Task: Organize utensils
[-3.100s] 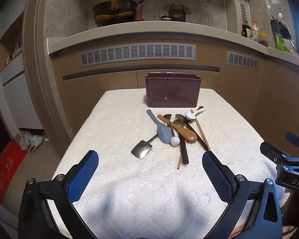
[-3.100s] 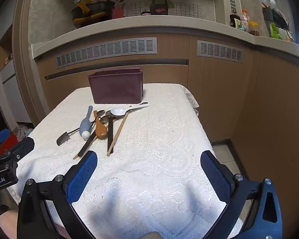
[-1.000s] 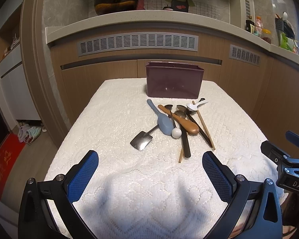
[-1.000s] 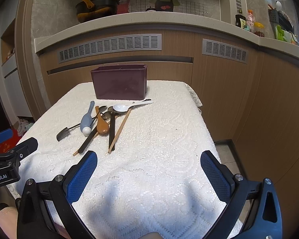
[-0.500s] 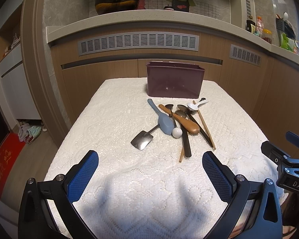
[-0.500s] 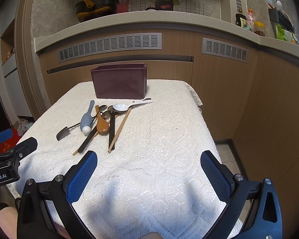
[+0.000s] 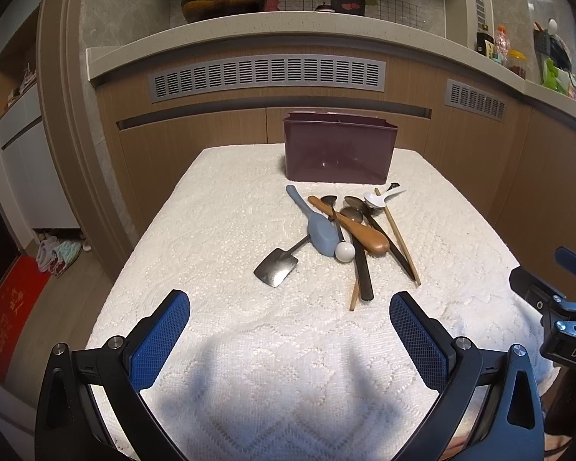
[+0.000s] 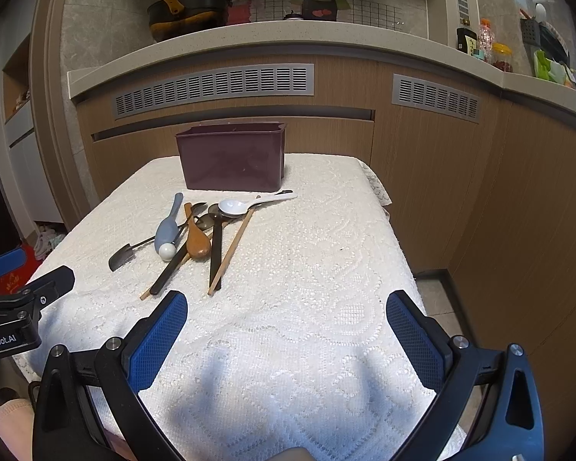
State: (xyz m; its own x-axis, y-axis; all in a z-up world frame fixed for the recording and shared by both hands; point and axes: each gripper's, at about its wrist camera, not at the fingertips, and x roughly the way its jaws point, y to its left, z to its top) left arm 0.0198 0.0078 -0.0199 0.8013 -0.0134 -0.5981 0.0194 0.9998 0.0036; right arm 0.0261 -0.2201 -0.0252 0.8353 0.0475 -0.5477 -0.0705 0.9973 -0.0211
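A pile of utensils lies mid-table: a blue spoon (image 7: 320,230), a wooden spoon (image 7: 364,236), a small metal shovel-shaped spoon (image 7: 276,271), a white spoon (image 7: 378,199), dark spoons, black-handled utensils and wooden chopsticks (image 7: 399,240). The pile also shows in the right wrist view (image 8: 199,238). A dark maroon bin (image 7: 338,150) stands behind them, also in the right wrist view (image 8: 232,155). My left gripper (image 7: 288,326) is open and empty above the near table edge. My right gripper (image 8: 286,326) is open and empty, right of the pile.
The table has a white lace cloth (image 7: 219,238). Wooden cabinets with vents and a counter stand behind it. The right gripper shows at the left view's right edge (image 7: 556,307). The floor drops off right of the table (image 8: 434,296).
Both views have shifted only slightly; the table and pile sit a little nearer than three seconds ago. Nothing was taken hold of and both grippers stay open.
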